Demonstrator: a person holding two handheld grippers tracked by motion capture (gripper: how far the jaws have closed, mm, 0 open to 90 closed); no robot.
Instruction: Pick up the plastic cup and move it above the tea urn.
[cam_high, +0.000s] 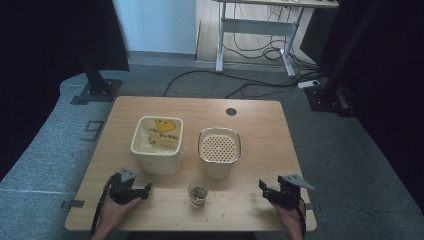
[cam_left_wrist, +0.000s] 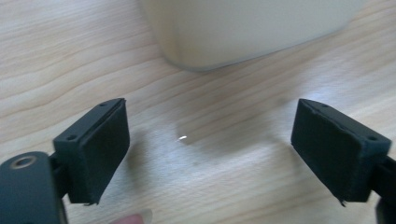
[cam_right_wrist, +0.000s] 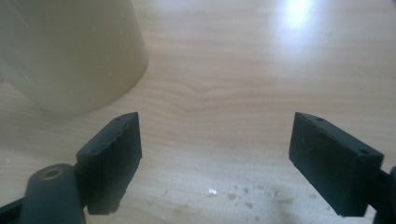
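The left gripper (cam_left_wrist: 210, 149) is wide open, holding nothing, a cream tub (cam_left_wrist: 252, 28) just ahead. The right gripper (cam_right_wrist: 217, 158) is wide open too, crumbs (cam_right_wrist: 243, 193) between its fingers.

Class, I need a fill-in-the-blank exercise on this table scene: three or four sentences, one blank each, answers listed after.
1. The small clear glass stands between the two ____.
2. The cream square tub holds a ____ printed bag.
3. The cream container with the perforated lid stands to the ____ of the tub in the high view.
4. Both grippers, left and right, are ____, holding nothing.

Missing words: grippers; yellow; right; open
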